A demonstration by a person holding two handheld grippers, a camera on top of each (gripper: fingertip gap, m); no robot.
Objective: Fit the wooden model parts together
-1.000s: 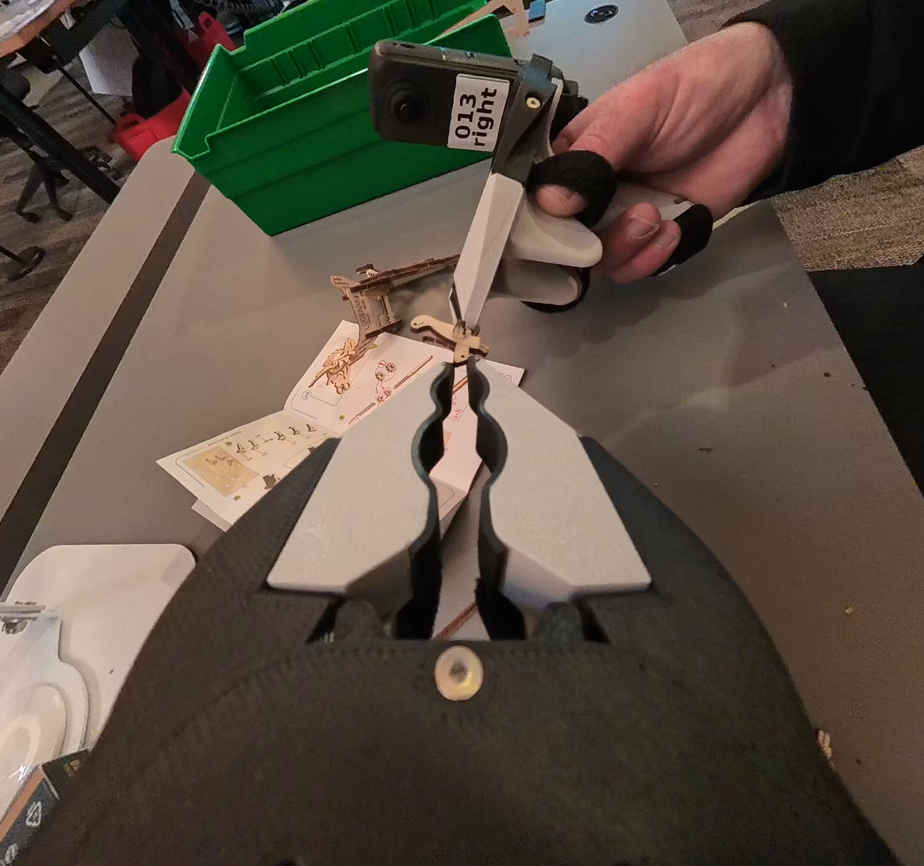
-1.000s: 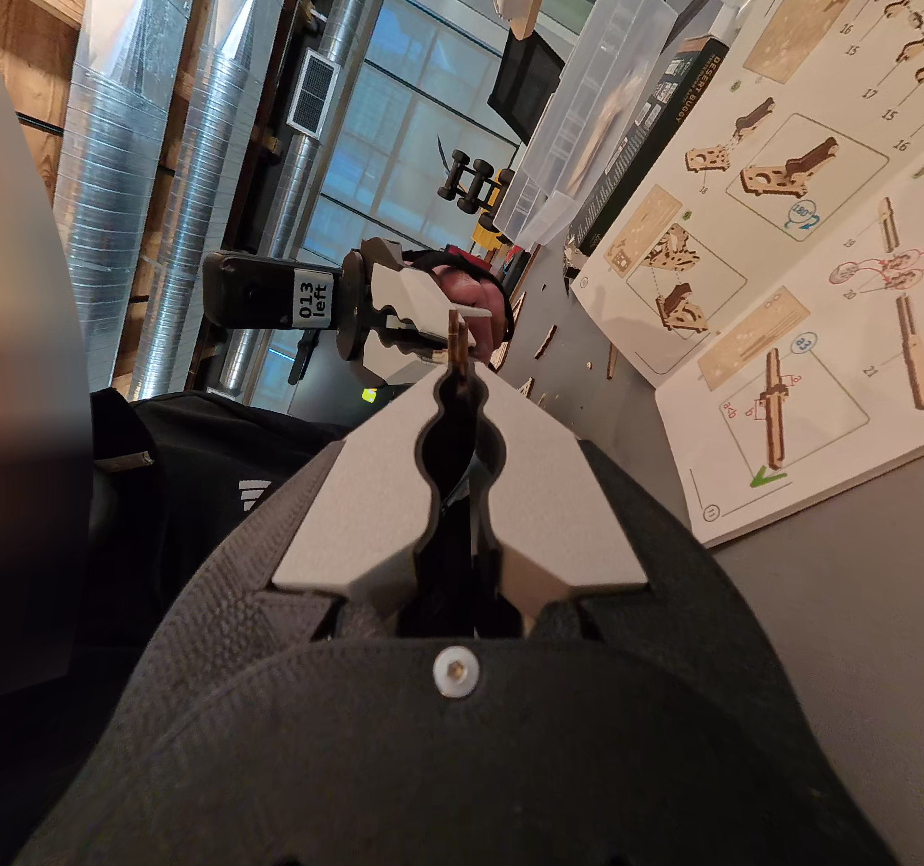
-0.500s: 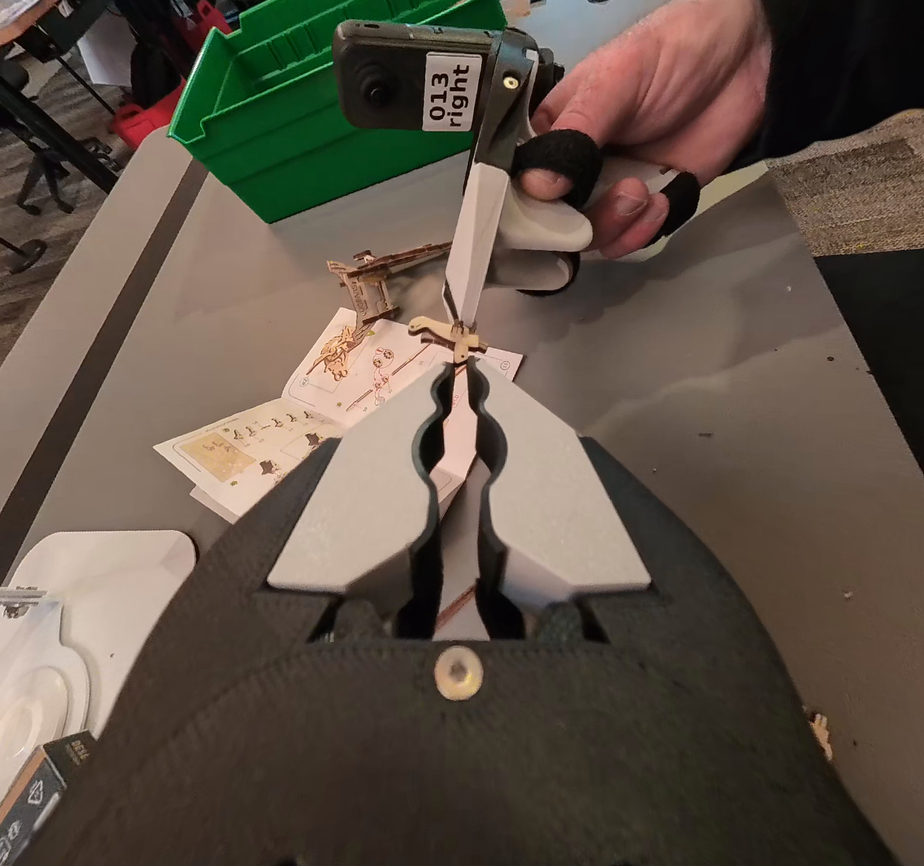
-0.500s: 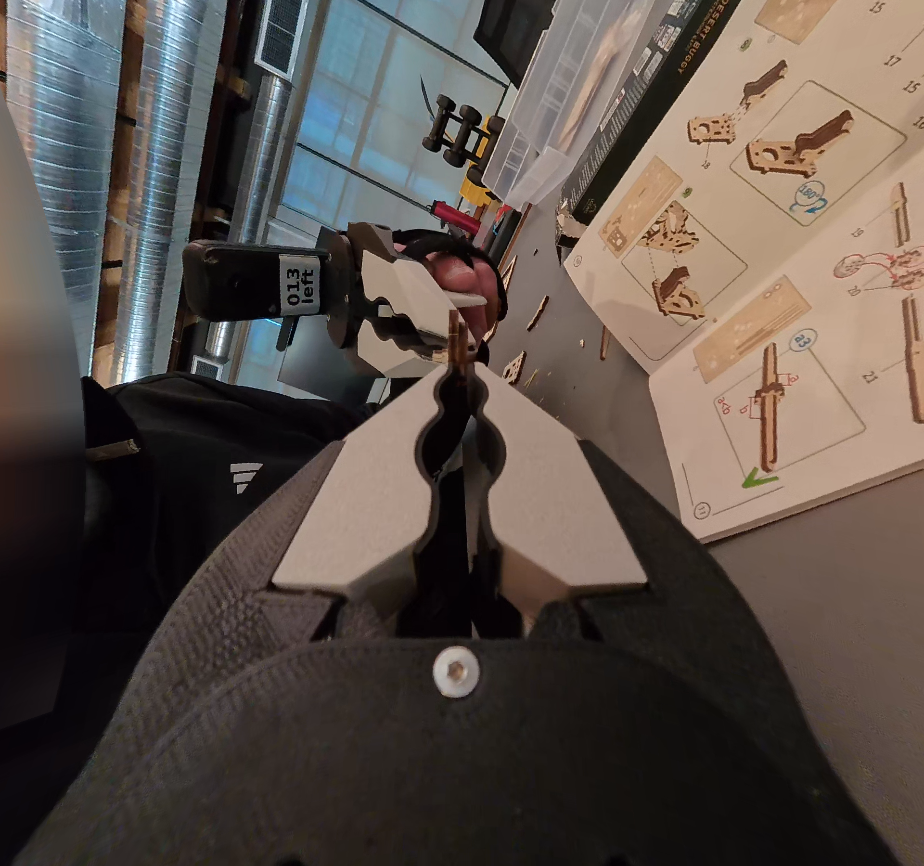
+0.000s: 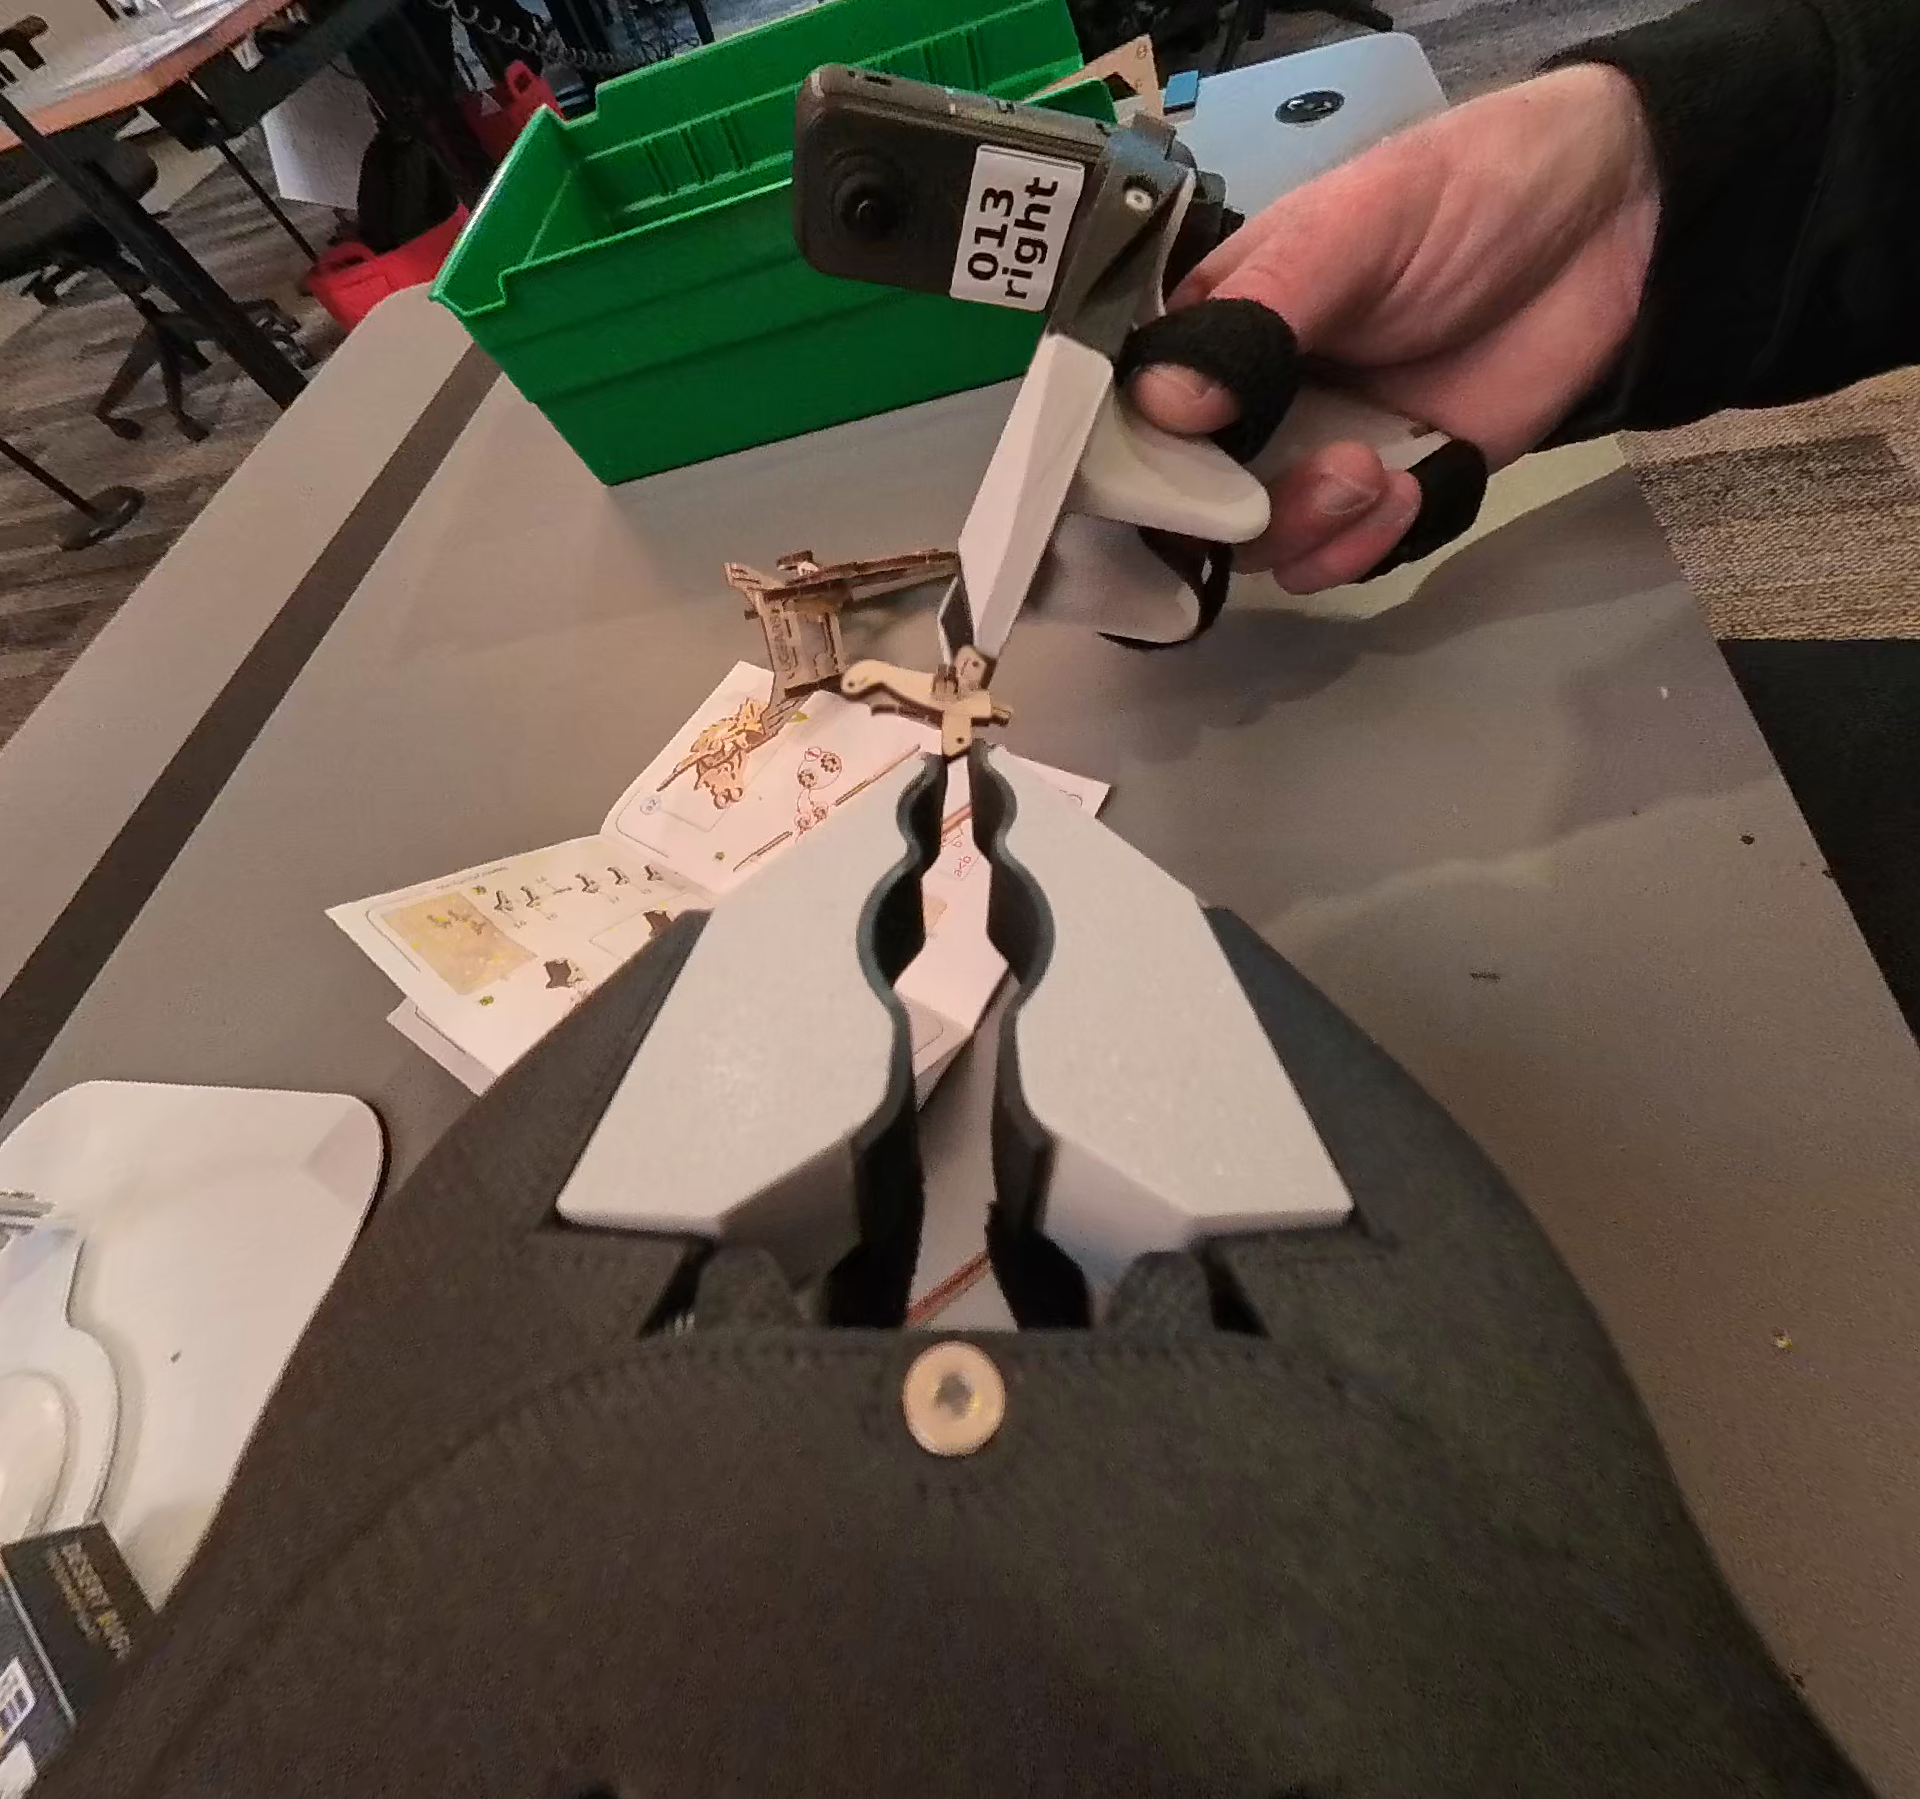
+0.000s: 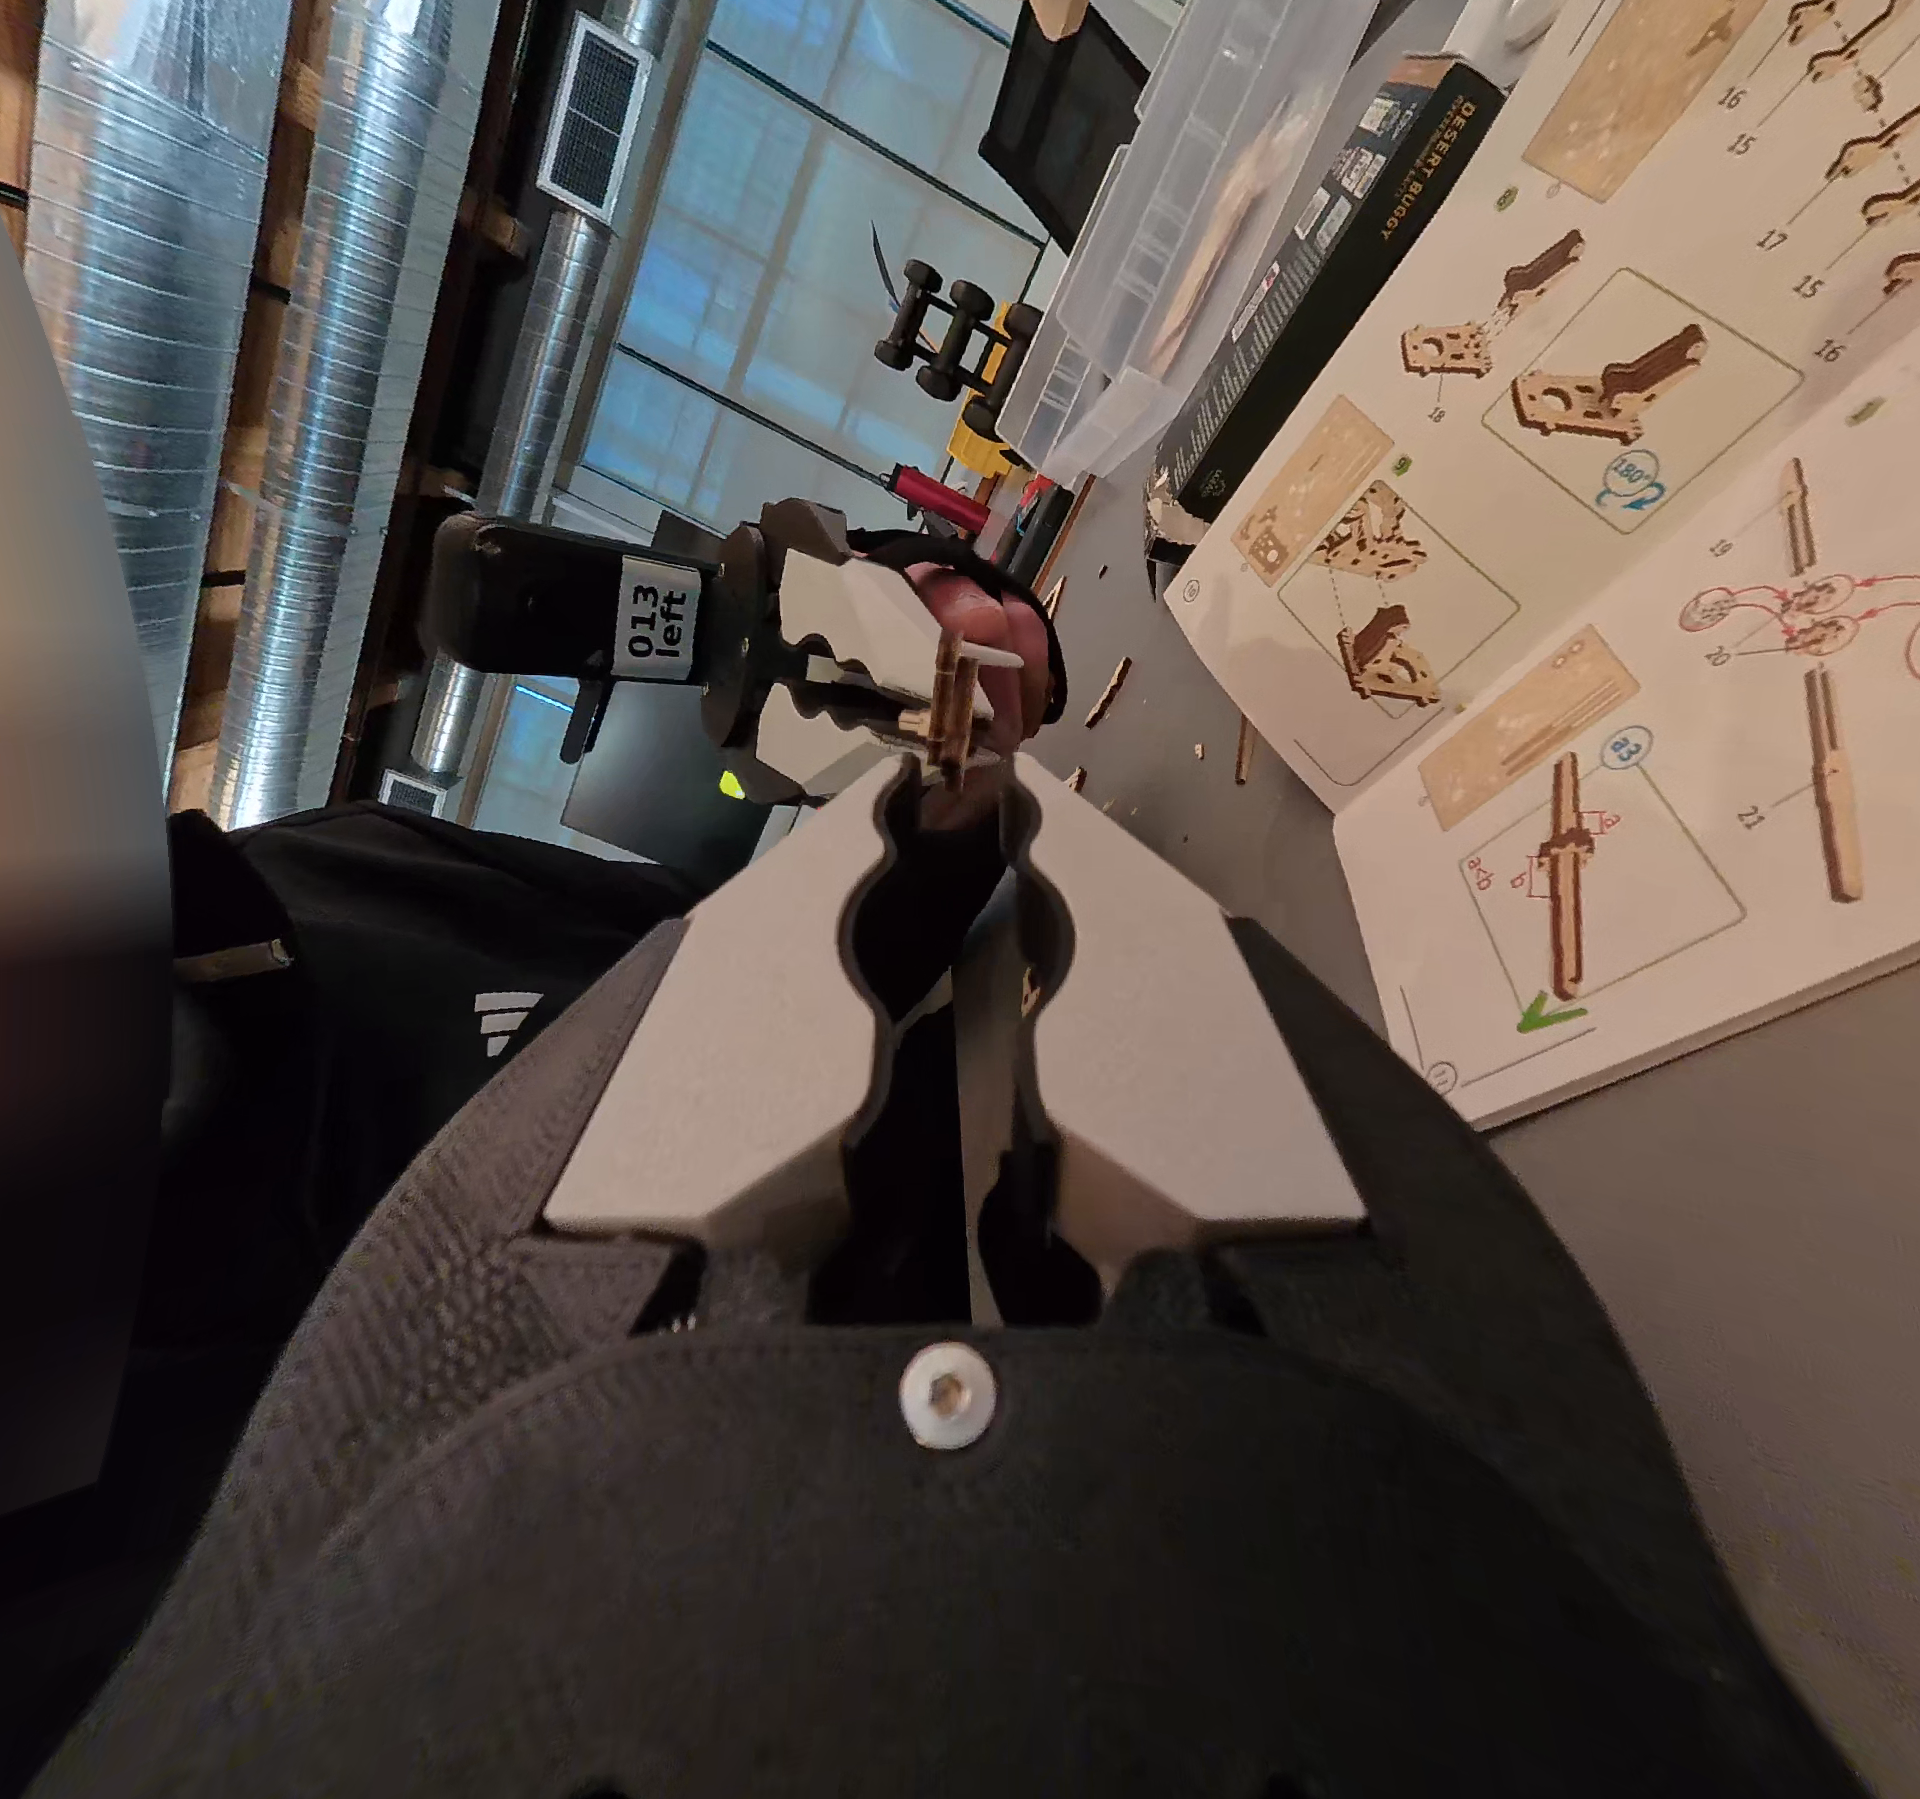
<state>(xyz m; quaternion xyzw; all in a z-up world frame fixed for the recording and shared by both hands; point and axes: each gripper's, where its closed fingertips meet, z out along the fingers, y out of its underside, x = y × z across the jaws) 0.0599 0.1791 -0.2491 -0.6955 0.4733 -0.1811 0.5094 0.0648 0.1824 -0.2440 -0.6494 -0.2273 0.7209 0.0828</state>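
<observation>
The wooden model part (image 5: 925, 700), a small pale cross-shaped piece, sat in the air above the instruction sheet (image 5: 665, 876), right between the tips of your two tools. Your left gripper (image 5: 958, 760) was pinched on its lower stem, jaws nearly together. Your right gripper (image 5: 966, 653) came down from the far right, its narrow tips touching the part's top; you could not tell whether it was clamped. A partly built wooden assembly (image 5: 821, 606) stood on the grey table (image 5: 1455, 918) just beyond, near the green bin (image 5: 748, 295)
</observation>
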